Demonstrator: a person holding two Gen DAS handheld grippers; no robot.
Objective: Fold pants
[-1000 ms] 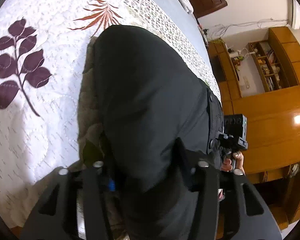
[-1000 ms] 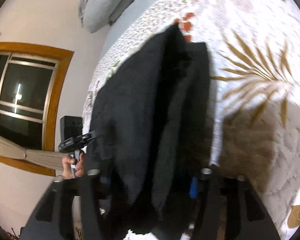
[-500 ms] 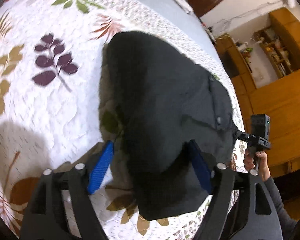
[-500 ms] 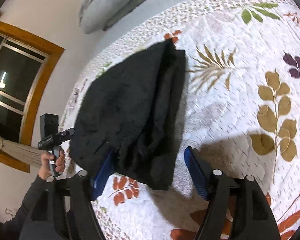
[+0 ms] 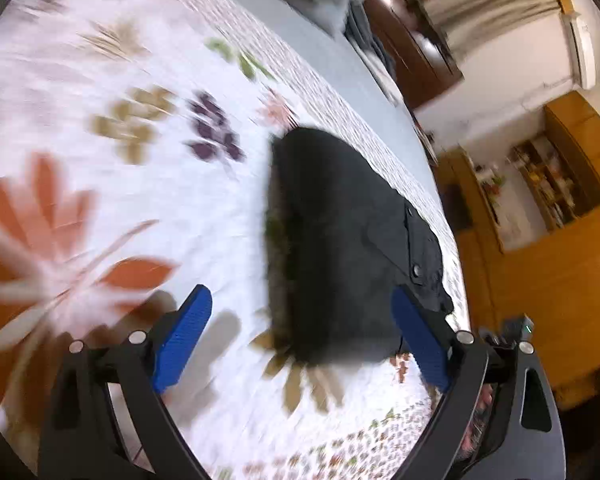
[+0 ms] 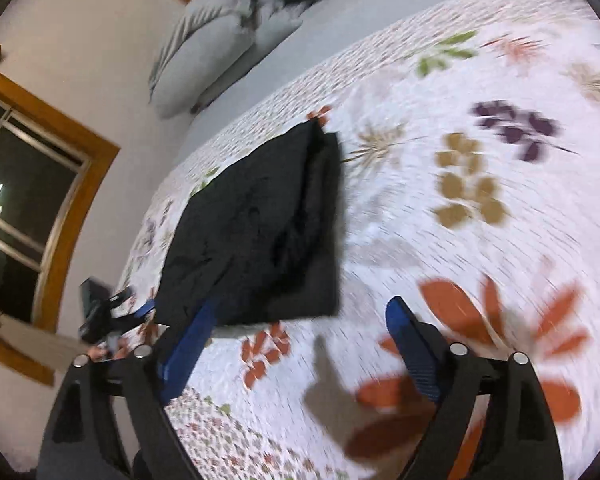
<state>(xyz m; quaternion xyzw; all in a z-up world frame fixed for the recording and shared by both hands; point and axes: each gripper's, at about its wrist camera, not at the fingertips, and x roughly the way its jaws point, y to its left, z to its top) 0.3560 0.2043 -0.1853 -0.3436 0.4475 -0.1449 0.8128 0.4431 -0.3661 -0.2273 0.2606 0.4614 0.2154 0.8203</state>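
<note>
The left gripper (image 5: 300,332) was spreading its jaws wide, blue pads (image 5: 182,334) clear of cloth, nothing pinched between them. The right gripper (image 6: 296,344) was opening too, and its pads (image 6: 410,350) pressed on nothing, though the near corner of the pants (image 6: 260,236) lay just past the left pad. The pants sat as a compact black bundle near the bed's side edge, on the floral quilt (image 5: 100,168), button flap (image 5: 420,248) up and toward the edge. The fold looked about finished, so the step in hand read as a clean release. Doing it well meant lifting both grippers straight off with the jaws fully apart, so no pad snagged a layer and dragged the stack open. The loose flap looked the likeliest catch. Both views were blurred, so the finer creases could not be judged.
</note>
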